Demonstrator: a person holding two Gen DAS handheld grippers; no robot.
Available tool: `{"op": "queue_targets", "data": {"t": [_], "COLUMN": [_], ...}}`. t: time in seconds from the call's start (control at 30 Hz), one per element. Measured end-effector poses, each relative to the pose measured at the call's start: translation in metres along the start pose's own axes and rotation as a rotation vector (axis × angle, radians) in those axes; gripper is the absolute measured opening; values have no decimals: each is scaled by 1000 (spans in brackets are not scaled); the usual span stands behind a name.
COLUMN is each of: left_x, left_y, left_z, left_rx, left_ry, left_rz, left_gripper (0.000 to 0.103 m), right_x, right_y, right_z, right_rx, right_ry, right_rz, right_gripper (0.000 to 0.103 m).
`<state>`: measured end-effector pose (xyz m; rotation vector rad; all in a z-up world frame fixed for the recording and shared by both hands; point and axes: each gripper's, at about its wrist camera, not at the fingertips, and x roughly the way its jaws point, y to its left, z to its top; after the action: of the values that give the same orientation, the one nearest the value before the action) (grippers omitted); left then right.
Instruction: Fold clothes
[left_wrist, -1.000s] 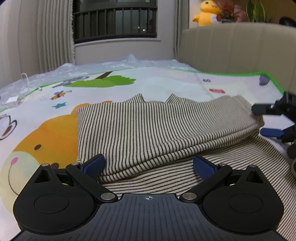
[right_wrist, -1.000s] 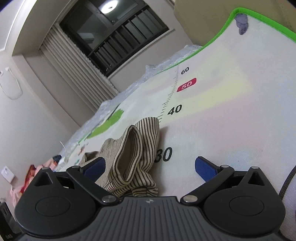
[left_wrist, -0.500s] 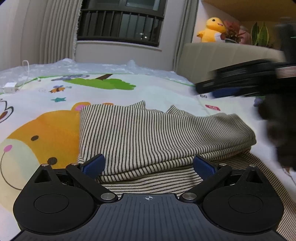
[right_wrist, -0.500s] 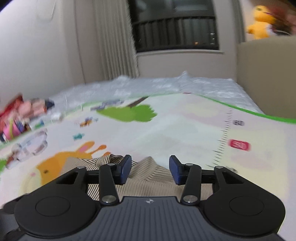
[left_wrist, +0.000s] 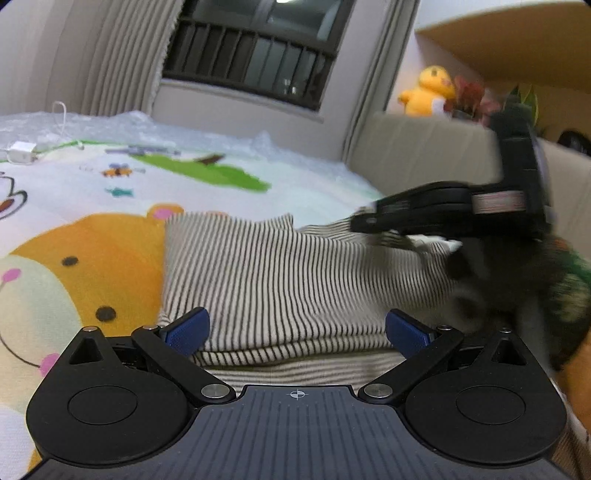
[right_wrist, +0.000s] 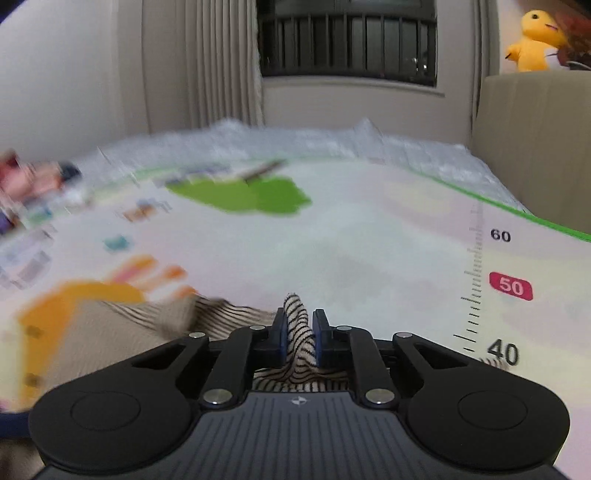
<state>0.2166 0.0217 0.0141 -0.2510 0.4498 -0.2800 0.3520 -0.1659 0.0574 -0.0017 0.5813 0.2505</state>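
Now that the right gripper has clamped a fold of the shirt, up from wide open a second ago, another fold looks set. Left gripper still hangs spread wide at the near edge.

Barred window, pleated curtains

We hold our left gripper low and level, with its two blue pads spread wide apart and nothing between them. Our right gripper has its pads closed tightly on a fold of the striped garment, which stands up between them. In the left wrist view our right gripper reaches in from the right side, and it looks blurred.
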Motion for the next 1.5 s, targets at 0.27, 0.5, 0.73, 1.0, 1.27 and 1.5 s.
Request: {"op": "queue_targets", "data": {"t": [0.27,0.5,0.73,1.0,1.27,1.5], "left_x": [-70,-99,-98,-108,-131,-110], "left_y": [7,-9,-19,18,13,-11], "left_z": [16,32,14,-25,-17,-38], "left_rx": [-121,-111,-21,-106,-195,-66], "left_ry": [-134,-164,-27,97,74,152], "left_rz": [-197,-60,84,231,51,60], "left_gripper": [103,103,98,86,86,69], "right_x": [-130,-173,-213,-270,-214,-240], "right_y": [-14,-23,-20,-53,-94,-84], "right_z": [-33,-119,-162,-144,-175,-173], "right_rx": [77,147,119,148,425,407], "right_ry": [-59,-8,-62,-247,-125,-164], "right_rz": [235,284,286,137,66,120], "right_gripper": [12,12,21,54,55,14]}}
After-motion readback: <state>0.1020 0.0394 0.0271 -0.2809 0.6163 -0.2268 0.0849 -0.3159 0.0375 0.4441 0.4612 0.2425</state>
